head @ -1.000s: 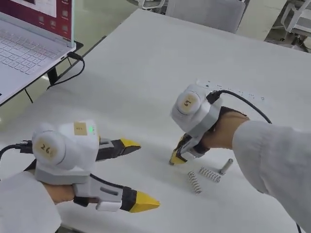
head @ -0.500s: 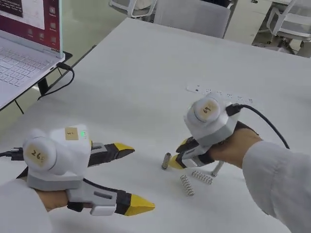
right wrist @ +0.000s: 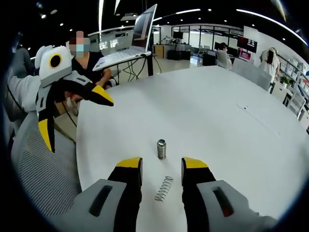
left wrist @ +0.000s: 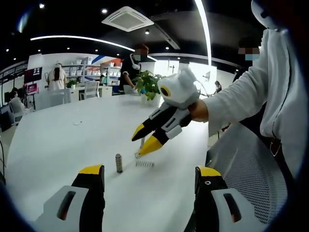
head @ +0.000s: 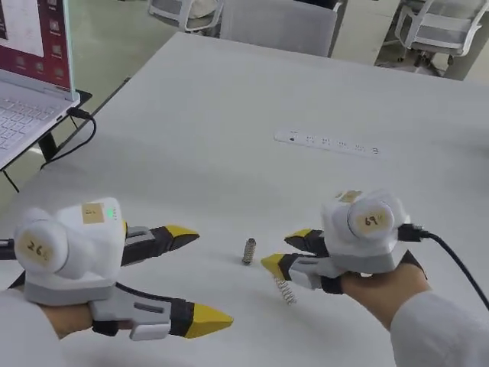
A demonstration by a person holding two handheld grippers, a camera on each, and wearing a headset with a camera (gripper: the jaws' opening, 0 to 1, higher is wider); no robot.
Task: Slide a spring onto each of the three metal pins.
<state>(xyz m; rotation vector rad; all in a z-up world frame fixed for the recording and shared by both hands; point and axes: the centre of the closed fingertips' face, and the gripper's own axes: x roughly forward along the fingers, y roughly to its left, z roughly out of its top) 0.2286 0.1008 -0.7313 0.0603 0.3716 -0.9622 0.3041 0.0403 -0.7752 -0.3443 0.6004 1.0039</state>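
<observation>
A short metal pin with a spring on it [head: 249, 251] stands upright on the white table [head: 229, 115]. It also appears as the sprung pin [left wrist: 119, 163] and the sprung pin [right wrist: 161, 149]. A loose spring [head: 285, 290] lies just beside it, below my right gripper [head: 281, 250], which is open, its tips a little right of the pin. In the right gripper view that spring [right wrist: 164, 188] lies on the table between the open right gripper [right wrist: 161, 163]. My left gripper [head: 200, 275] stands wide open to the left of the pin, holding nothing.
A laptop [head: 23, 92] sits at the far left with a black cable [head: 72, 138] beside it. A white power strip [head: 325, 143] lies further back on the table. Office chairs [head: 283, 23] stand beyond the far edge.
My right gripper has opened and drawn back to the right, leaving the sprung pin standing alone. The head camera has swung, shifting the whole picture left.
</observation>
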